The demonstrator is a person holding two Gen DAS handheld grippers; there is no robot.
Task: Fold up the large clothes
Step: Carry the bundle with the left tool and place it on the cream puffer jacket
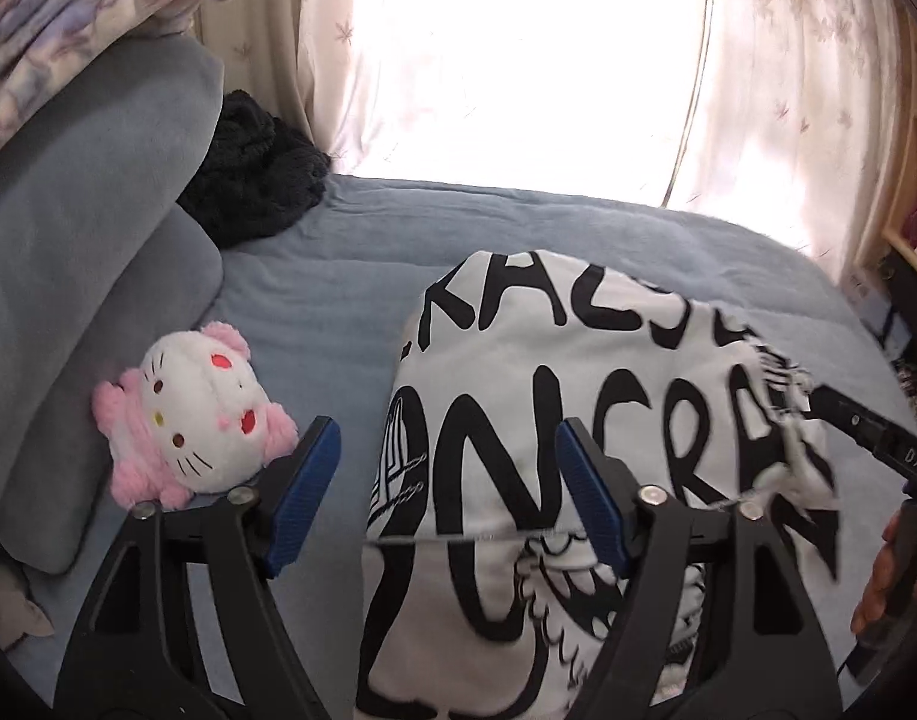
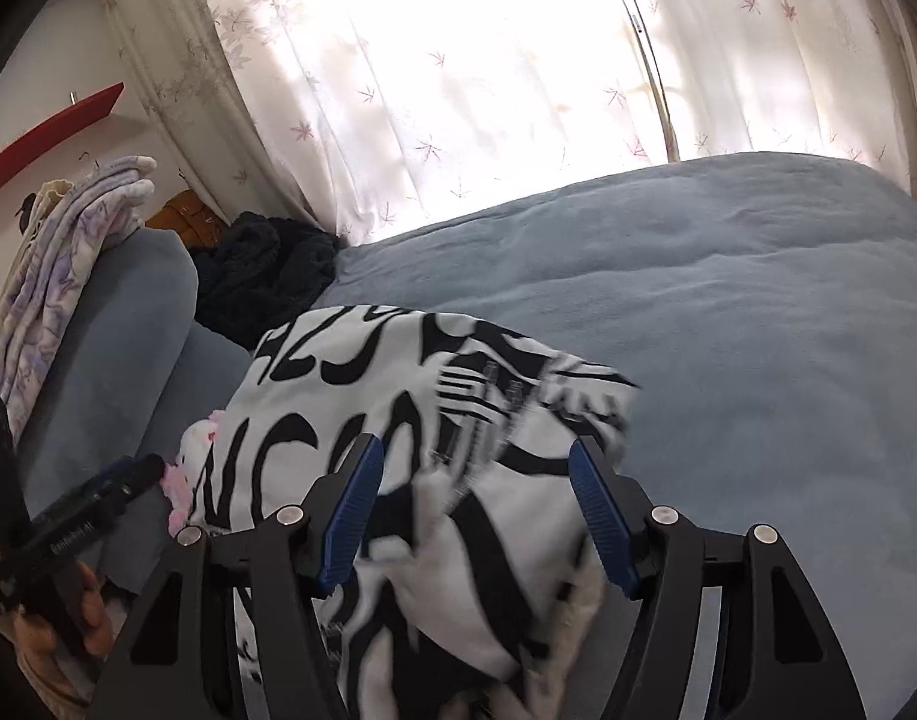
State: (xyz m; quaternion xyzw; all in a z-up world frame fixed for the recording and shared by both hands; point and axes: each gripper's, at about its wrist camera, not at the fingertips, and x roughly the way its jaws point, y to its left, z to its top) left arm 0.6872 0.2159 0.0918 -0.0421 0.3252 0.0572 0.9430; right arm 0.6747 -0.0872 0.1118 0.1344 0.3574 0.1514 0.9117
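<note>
Right wrist: garment (image 2: 458,480) print motion-blurred

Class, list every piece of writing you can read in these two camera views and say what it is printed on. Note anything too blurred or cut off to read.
"DAS": white letters on the black right gripper, cut off at the frame edge.
"KA", "ON", "RA": fragments of big black letters on the white garment; whole words are folded away or hidden.
White label on the left gripper: too small and blurred to read.
</note>
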